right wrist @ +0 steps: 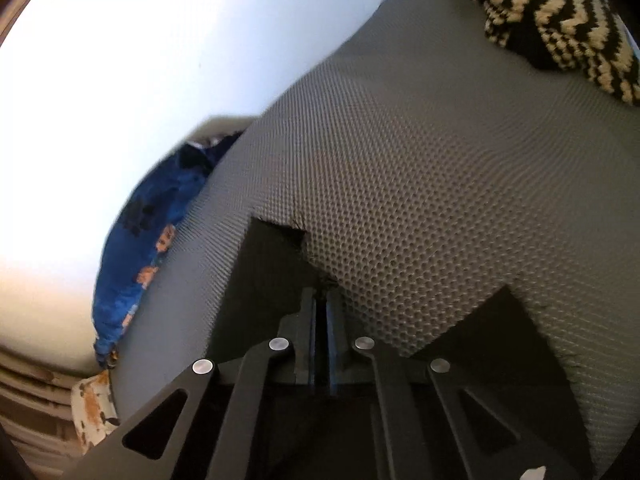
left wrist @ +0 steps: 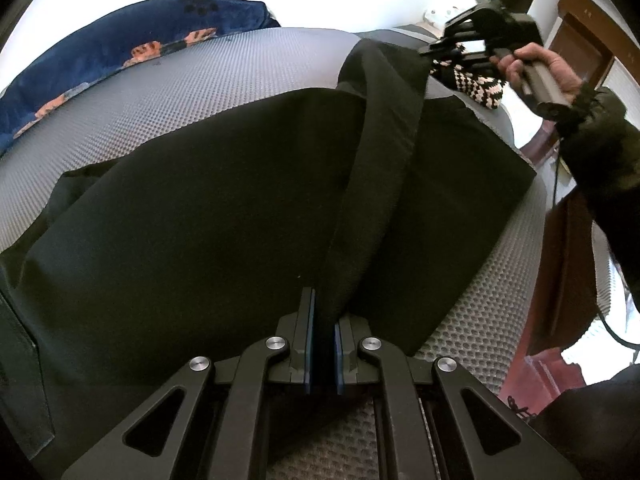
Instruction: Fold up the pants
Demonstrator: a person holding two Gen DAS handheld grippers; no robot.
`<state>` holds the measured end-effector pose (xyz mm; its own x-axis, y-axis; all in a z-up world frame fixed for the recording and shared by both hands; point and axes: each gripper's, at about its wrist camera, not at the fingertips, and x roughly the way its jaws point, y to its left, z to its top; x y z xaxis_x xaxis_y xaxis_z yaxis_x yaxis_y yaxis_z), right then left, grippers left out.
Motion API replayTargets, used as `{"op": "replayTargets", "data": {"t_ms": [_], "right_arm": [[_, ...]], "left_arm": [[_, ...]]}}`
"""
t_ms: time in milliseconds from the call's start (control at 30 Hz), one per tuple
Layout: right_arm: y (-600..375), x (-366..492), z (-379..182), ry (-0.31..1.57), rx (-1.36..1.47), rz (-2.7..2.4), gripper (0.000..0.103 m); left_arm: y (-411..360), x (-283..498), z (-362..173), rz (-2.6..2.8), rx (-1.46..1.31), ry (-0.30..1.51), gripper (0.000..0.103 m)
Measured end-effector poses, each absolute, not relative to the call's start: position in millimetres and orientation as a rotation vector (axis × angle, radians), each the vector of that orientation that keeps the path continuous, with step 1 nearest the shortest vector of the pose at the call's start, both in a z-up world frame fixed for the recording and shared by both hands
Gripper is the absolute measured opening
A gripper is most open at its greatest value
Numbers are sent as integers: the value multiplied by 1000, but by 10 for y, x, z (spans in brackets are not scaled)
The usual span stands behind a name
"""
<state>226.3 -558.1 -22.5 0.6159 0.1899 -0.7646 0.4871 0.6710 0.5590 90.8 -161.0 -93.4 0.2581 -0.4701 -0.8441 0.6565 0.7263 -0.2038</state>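
Note:
Black pants (left wrist: 208, 208) lie spread over a grey mesh mattress (left wrist: 200, 92). My left gripper (left wrist: 323, 320) is shut on a raised fold of the pants near the front edge. That fold runs as a taut ridge up to the far right. There a hand holds my right gripper (left wrist: 430, 50) at the cloth's far end. In the right wrist view, my right gripper (right wrist: 321, 300) is shut on the frayed hem of the pants (right wrist: 264, 272), low over the mattress (right wrist: 420, 200). More black cloth lies to its right.
A black-and-cream knitted piece (right wrist: 560, 28) lies on the mattress beyond the right gripper, and shows under it (left wrist: 480, 88). A blue blanket with orange figures (left wrist: 100, 56) lines the far left edge against a white wall. Dark wooden furniture (left wrist: 568, 248) stands right of the mattress.

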Motion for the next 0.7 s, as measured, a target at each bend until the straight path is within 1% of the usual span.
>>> {"op": "replayTargets", "data": {"t_ms": [200, 333, 400, 600, 700], "right_arm": [[-5612, 1797, 190, 850, 753, -303, 3], [-5632, 1252, 270, 850, 680, -421, 3], [-5652, 971, 177, 867, 685, -468, 3], [-5773, 400, -458, 982, 777, -560, 2], [-5789, 300, -547, 984, 801, -568, 2]], "left_arm": [[-1709, 827, -888, -783, 298, 1031, 9], [-1807, 725, -864, -793, 414, 976, 9], [-1853, 679, -880, -797, 476, 957, 9], [-1888, 586, -887, -828, 585, 906, 9], [-1875, 588, -878, -847, 601, 904, 9]]}}
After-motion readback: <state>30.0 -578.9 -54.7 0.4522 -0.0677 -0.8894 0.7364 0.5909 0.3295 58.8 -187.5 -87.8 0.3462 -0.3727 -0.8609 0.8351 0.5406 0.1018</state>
